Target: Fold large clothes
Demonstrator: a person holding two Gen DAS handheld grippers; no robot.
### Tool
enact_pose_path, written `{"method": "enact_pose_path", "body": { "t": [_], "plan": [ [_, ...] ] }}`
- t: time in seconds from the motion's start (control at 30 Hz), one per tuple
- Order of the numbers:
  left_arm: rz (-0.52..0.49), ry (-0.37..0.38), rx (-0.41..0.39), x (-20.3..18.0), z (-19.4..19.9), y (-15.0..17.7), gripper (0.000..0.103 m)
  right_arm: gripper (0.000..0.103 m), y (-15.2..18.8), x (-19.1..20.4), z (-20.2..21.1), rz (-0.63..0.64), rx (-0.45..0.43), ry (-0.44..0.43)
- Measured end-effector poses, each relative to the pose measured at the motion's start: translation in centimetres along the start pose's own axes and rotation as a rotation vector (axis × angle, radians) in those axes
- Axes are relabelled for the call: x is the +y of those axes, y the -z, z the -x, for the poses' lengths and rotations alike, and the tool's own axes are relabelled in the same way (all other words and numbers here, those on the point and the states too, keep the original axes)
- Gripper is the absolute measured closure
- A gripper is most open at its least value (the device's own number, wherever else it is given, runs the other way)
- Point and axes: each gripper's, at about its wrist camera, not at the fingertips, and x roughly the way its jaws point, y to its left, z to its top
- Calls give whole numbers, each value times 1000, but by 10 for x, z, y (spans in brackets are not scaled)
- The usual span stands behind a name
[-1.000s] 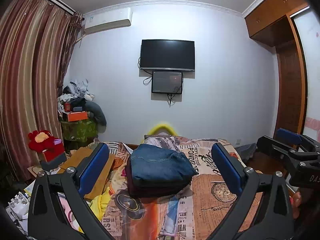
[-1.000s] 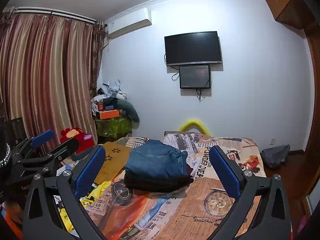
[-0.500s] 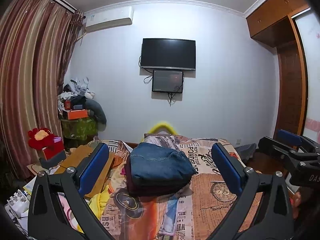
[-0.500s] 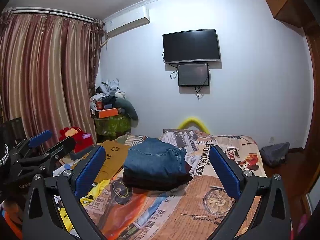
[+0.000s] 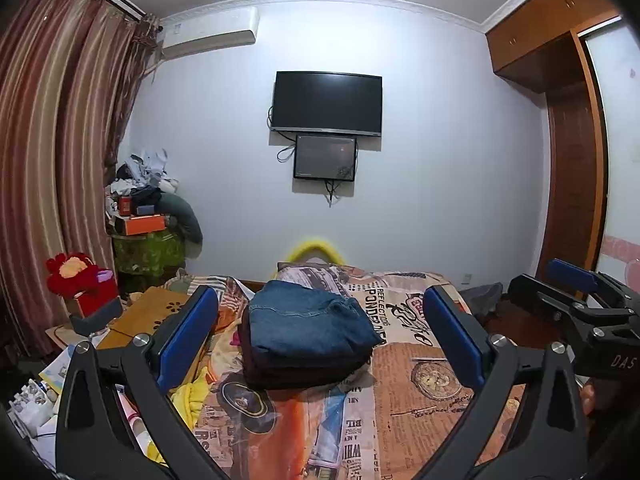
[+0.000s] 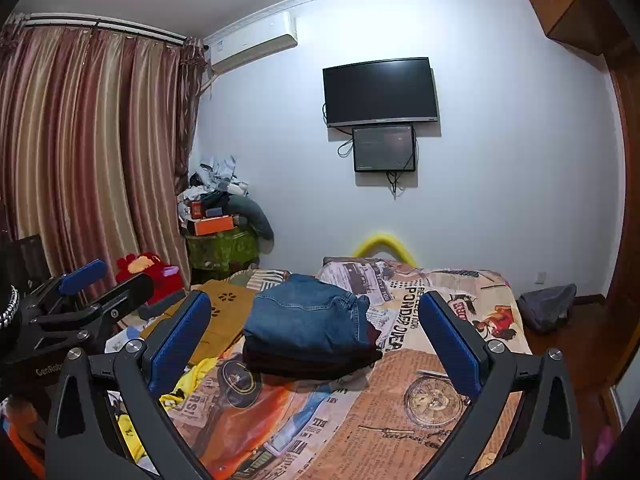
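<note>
Folded jeans [image 5: 308, 320] top a dark stack mid-bed [image 5: 420, 412]. Left gripper [image 5: 320, 332] and right gripper [image 6: 316, 336] hover near, fingers wide, holding nothing.

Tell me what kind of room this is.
Most likely a home bedroom: a bed with a printed cover holds a stack of folded clothes, a TV hangs on the wall, and striped curtains cover the left side.

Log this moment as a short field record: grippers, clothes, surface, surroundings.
left gripper: open, empty, raised above the bed
right gripper: open, empty, raised above the bed
folded jeans: top of a neat stack
dark folded garment: beneath the jeans
bed cover: newspaper print, carries the stack
yellow garment: unfolded, at the bed's left edge
TV: wall-mounted, off
</note>
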Motion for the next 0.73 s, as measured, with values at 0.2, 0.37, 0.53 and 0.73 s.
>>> {"method": "enact_pose_path", "body": {
  "t": [0.2, 0.37, 0.53, 0.73],
  "plan": [
    [1, 9, 5, -2, -2, 1, 0, 0, 0, 0, 0, -1, 0, 0],
    [-8, 12, 7, -3, -3, 2, 0, 0, 0, 1, 0, -1, 4, 6],
    [7, 5, 11, -2, -5, 3, 0, 0, 0, 2, 0, 2, 7, 15],
    [20, 10, 29, 2, -9, 6, 0, 0, 1, 2, -2, -7, 15, 14]
  ]
}}
